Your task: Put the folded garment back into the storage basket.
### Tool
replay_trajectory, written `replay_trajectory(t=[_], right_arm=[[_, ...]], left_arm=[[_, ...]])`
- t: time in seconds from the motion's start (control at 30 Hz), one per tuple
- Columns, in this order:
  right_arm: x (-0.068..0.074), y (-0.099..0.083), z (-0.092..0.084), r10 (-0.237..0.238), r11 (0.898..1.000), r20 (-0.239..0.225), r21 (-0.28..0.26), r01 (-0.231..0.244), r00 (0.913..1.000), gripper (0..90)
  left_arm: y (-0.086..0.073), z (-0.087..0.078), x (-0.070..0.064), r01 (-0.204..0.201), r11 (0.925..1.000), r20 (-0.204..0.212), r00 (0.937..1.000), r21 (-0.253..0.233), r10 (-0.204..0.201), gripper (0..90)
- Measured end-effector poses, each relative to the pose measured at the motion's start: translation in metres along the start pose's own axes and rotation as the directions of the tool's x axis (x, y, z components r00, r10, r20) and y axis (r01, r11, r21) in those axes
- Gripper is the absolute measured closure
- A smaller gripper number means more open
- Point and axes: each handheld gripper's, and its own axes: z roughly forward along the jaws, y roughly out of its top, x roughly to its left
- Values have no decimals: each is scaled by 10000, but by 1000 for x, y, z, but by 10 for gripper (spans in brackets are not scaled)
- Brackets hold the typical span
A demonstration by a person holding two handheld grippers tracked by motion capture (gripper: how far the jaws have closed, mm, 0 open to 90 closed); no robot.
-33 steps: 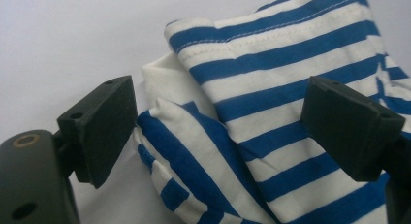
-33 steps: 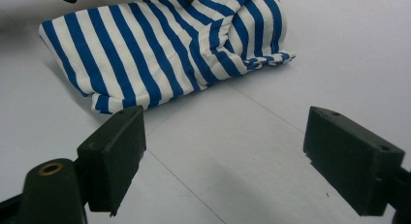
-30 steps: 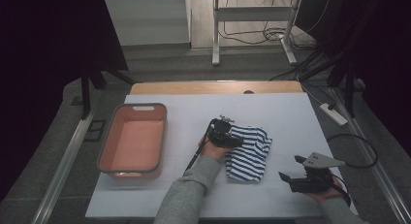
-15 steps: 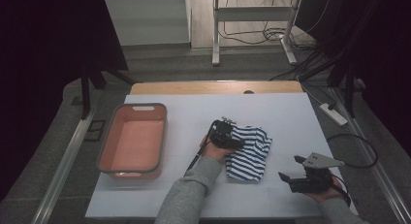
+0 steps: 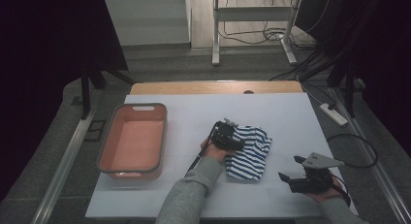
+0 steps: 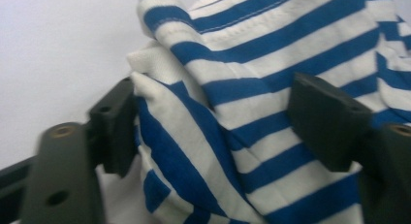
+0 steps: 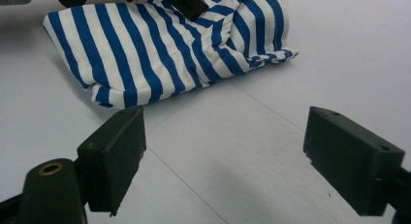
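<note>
I see striped cloth (image 6: 252,103): soft knit fabric, blue and white, stitched hem, matt. Left gripper (image 6: 213,122) pads: black matt plastic, jaws apart around fabric fold. Right gripper (image 7: 232,161): same matt black plastic. Table (image 5: 286,112): smooth white matt sheet, wood edge behind. Bin (image 5: 132,142): smooth salmon plastic, slight sheen.

Left gripper (image 6: 213,127): jaws stood apart, a bunched fold of blue-and-white striped cloth (image 6: 271,64) between them. Left jaw touched the fold's edge; right jaw lay against the stripes. White table (image 6: 58,44) showed beyond the left jaw.
</note>
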Motion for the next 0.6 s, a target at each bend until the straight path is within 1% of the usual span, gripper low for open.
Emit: replay_trajectory(t=[0.03, 0.1, 0.17, 0.2, 0.23, 0.3, 0.33, 0.37, 0.4, 0.53, 0.6], right_arm=[[0, 0, 0, 2, 10000, 5, -1, -2, 10000, 160], [0, 0, 0, -1, 10000, 12, -6, 1, 10000, 161], [0, 0, 0, -10, 10000, 29, -31, 10, 10000, 161], [0, 0, 0, -10, 10000, 29, -31, 10, 10000, 161], [0, 0, -1, -16, 10000, 42, -47, 16, 10000, 161], [0, 0, -1, -16, 10000, 46, -64, 16, 10000, 161], [0, 0, -1, -16, 10000, 46, -64, 16, 10000, 161], [0, 0, -1, -20, 10000, 49, -64, 21, 10000, 161], [0, 0, -1, -25, 10000, 51, -65, 25, 10000, 161], [0, 0, -1, -19, 10000, 53, -79, 19, 10000, 162], [0, 0, -1, -19, 10000, 69, -84, 20, 10000, 162]], left_arm=[[0, -1, -1, -58, 10000, 34, 10000, -33, 58, 356], [0, -2, -3, -85, 9999, -55, 9999, -76, 85, 404], [0, -3, -6, -327, 9992, -66, 9994, -243, 326, 493], [0, -3, -6, -327, 9992, -66, 9994, -243, 326, 545], [0, -3, -9, -493, 9983, -42, 9988, -322, 492, 595], [-1, -3, -9, -511, 9980, -69, 9987, -381, 509, 667], [-1, -4, -8, -495, 9980, -58, 9988, -405, 493, 667], [-1, -5, -6, -427, 9981, 65, 9991, -446, 431, 713], [-1, -5, -6, -427, 9981, 65, 9991, -446, 431, 723], [-2, -6, -6, -420, 9978, 95, 9990, -519, 426, 743], [-2, -7, -6, -485, 9972, 68, 9988, -576, 489, 746]])
